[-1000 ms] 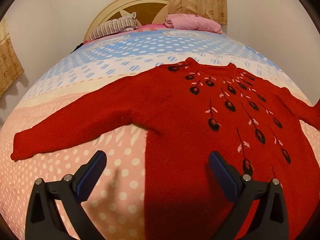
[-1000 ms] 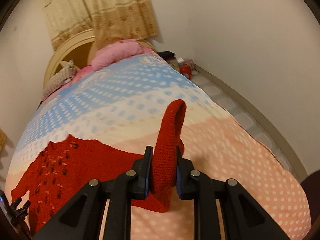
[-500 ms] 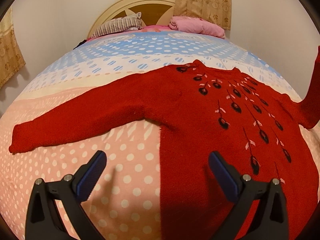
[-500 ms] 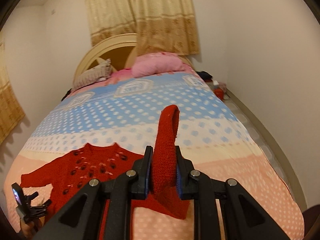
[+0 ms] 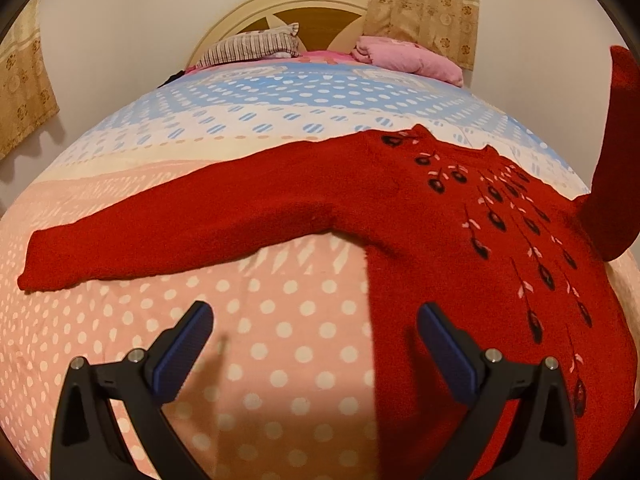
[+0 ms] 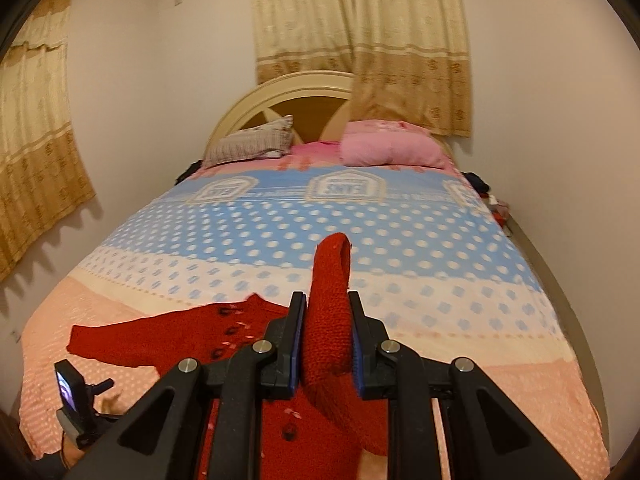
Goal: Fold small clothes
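Observation:
A red knitted sweater (image 5: 404, 216) with dark flower motifs lies face up on the dotted bedspread (image 5: 280, 344). Its left sleeve (image 5: 160, 240) stretches out flat toward the left. My left gripper (image 5: 312, 332) hovers open over the spread beside the sweater's left side edge, nothing between its blue pads. My right gripper (image 6: 326, 332) is shut on the cuff end of the right sleeve (image 6: 330, 300), which stands up between the pads. In the left wrist view that lifted sleeve (image 5: 612, 152) rises at the right edge. The left gripper's body (image 6: 76, 400) shows at lower left of the right wrist view.
A striped pillow (image 5: 252, 46) and a pink pillow (image 5: 408, 60) lie at the cream headboard (image 6: 296, 88). Curtains (image 6: 360, 32) hang behind it and on the left wall. A wall runs close along the bed's right side, with small items (image 6: 492, 200) on the floor there.
My right gripper has risen and swung toward the sweater's body, carrying the sleeve up off the bed. My left gripper has drifted left, so the sweater's side edge sits further right.

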The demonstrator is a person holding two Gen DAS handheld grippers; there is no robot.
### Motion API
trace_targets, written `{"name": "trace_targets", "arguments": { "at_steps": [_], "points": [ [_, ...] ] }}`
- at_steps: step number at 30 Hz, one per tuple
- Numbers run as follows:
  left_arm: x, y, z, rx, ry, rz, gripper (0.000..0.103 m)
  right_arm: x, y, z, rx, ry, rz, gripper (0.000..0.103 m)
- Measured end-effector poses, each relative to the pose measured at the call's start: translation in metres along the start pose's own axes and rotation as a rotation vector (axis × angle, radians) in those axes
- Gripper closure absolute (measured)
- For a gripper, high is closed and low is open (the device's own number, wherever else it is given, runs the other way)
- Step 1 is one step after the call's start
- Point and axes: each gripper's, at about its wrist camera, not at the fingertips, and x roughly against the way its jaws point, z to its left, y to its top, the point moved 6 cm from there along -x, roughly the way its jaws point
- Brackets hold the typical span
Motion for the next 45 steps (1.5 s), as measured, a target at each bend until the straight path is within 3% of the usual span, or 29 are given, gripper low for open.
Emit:
{"name": "trace_targets", "arguments": {
  "at_steps": [10,19,21,22,23,26,29,35,38,43,44,45],
  "points": [
    [-0.004,-0.004,0.010,0.041,-0.020,0.012,0.000,-0.063,-0.018,0.101,0.039,0.145,0.054,0.083],
    [-0.006,-0.008,0.015,0.072,-0.022,0.017,0.000,-0.168,-0.099,0.182,0.035,0.234,0.217,0.082],
    [-0.008,-0.009,0.017,0.085,-0.024,0.031,0.000,-0.193,-0.128,0.201,0.062,0.276,0.303,0.066],
    [-0.009,-0.009,0.018,0.093,-0.029,0.036,0.000,-0.198,-0.138,0.206,0.071,0.294,0.336,0.043],
    [-0.009,-0.009,0.019,0.098,-0.033,0.039,0.000,-0.199,-0.147,0.209,0.067,0.315,0.358,0.035],
    [-0.010,-0.010,0.019,0.105,-0.094,0.062,0.000,-0.184,-0.157,0.196,0.022,0.368,0.350,0.035],
    [-0.006,-0.007,0.016,0.082,-0.141,0.088,0.002,-0.160,-0.161,0.159,0.001,0.323,0.340,0.035],
    [0.018,0.023,-0.011,0.016,-0.225,0.013,0.007,-0.125,-0.179,0.093,0.009,0.196,0.333,0.032],
    [0.006,0.026,-0.039,-0.022,-0.264,0.055,0.018,-0.115,-0.197,0.083,-0.005,0.198,0.336,0.032],
    [-0.037,0.017,-0.071,-0.045,-0.286,0.178,0.059,-0.103,-0.229,0.087,0.031,0.202,0.329,0.032],
    [-0.038,0.018,-0.072,-0.038,-0.282,0.165,0.061,-0.102,-0.235,0.087,0.034,0.204,0.331,0.032],
    [-0.036,0.020,-0.073,-0.035,-0.290,0.133,0.076,-0.102,-0.242,0.087,0.036,0.204,0.335,0.032]
  ]
}}
